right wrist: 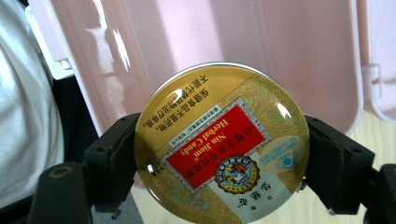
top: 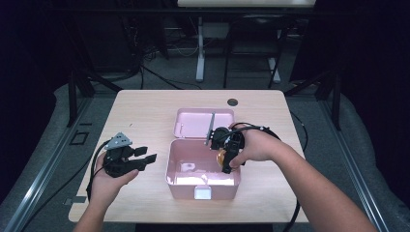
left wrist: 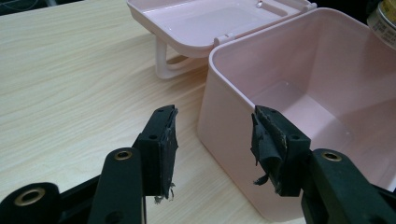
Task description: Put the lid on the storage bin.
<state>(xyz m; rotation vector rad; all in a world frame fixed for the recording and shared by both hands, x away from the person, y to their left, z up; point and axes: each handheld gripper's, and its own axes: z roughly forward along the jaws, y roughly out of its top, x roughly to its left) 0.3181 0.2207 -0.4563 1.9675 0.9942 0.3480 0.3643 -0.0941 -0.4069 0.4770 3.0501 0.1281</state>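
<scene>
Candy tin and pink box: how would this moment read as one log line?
right gripper: shut on candy tin, above open pink box | left gripper: open, beside box | lid: open

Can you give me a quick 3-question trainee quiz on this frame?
1. True or false: the right gripper holds the round candy tin over the open pink box.
2. Multiple choice: the left gripper is A) shut on the box lid, B) open, holding nothing, beside the box, C) inside the box.
3. Fill in: the box's lid lies folded back on the ____ table.

Key: 1 true; 2 B; 3 wooden.
</scene>
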